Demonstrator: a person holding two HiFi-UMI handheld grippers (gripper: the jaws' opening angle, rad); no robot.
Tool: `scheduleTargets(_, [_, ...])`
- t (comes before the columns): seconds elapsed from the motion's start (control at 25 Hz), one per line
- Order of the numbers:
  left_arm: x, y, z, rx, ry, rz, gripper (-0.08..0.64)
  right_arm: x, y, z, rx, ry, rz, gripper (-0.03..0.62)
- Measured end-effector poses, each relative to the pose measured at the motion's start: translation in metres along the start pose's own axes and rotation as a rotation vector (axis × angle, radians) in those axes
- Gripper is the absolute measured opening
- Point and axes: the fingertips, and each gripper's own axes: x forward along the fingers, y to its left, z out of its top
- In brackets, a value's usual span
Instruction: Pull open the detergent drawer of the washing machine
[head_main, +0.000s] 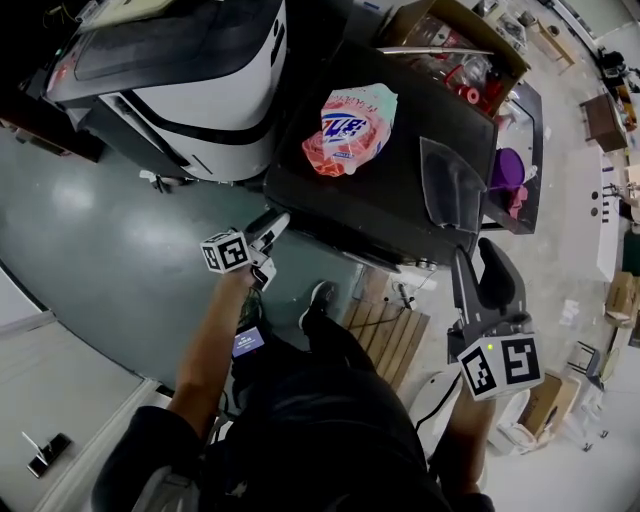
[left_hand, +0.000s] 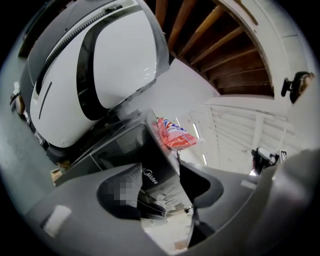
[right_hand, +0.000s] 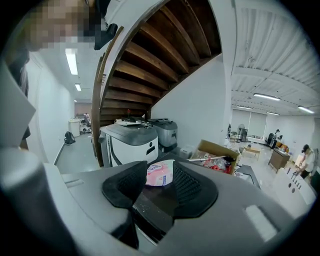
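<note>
Head view is showing the washing machine from above as a dark box, with a pink detergent bag lying on its lid. The detergent drawer is not separating out as its own part in any view. It is presumably sitting on the front face, which the lid edge is hiding from this angle. Nothing is projecting past that edge, so the drawer is judged still shut.

The left gripper is hovering just beside the machine's front left corner, reaching out nearly level. That fits a drawer that pulls straight out of the front. In the left gripper view the jaws are standing slightly apart, with only the dark branded front panel showing beyond the gap and nothing pressing on the pads. The narrow gap is probably being set to pinch a thin drawer lip.

The right gripper is hanging off the machine's right side above a wooden pallet. Its jaws are apart and empty, and its view is looking across the lid toward the bag. It is likely being kept clear of the pulling path.

A white appliance is crowding the left flank, leaving little side room.
</note>
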Motion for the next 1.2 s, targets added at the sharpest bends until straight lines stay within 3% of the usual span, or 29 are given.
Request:
scheduleTargets(0.12, [0.008,0.01,-0.01,-0.044,-0.008,-0.03,0.272,0.001,-0.002,-0.006,0.001,0.019,0.0,0.158])
scheduleTargets(0.28, [0.021,0.015,-0.022,-0.043,0.004,-0.079,0.316,0.002,-0.006,-0.017,0.002,0.047,-0.001,0.158])
scheduleTargets(0.56, [0.038,0.023,-0.034,-0.047,-0.003,-0.107,0.364,0.005,-0.012,-0.034,0.002,0.09,0.001,0.158])
scheduleTargets(0.72, [0.04,0.039,-0.045,-0.097,-0.017,-0.113,0.394,0.008,-0.012,-0.044,0.004,0.114,0.006,0.158])
scheduleTargets(0.96, [0.055,0.023,-0.031,-0.115,-0.083,-0.264,0.393,0.013,-0.014,-0.06,0.009,0.154,0.01,0.158])
scheduleTargets(1.04, [0.059,0.021,-0.03,-0.12,-0.08,-0.29,0.431,0.013,-0.015,-0.065,0.014,0.167,0.007,0.158])
scheduleTargets(1.2, [0.06,0.02,-0.03,-0.115,-0.092,-0.312,0.433,0.013,-0.018,-0.078,0.028,0.2,0.002,0.158])
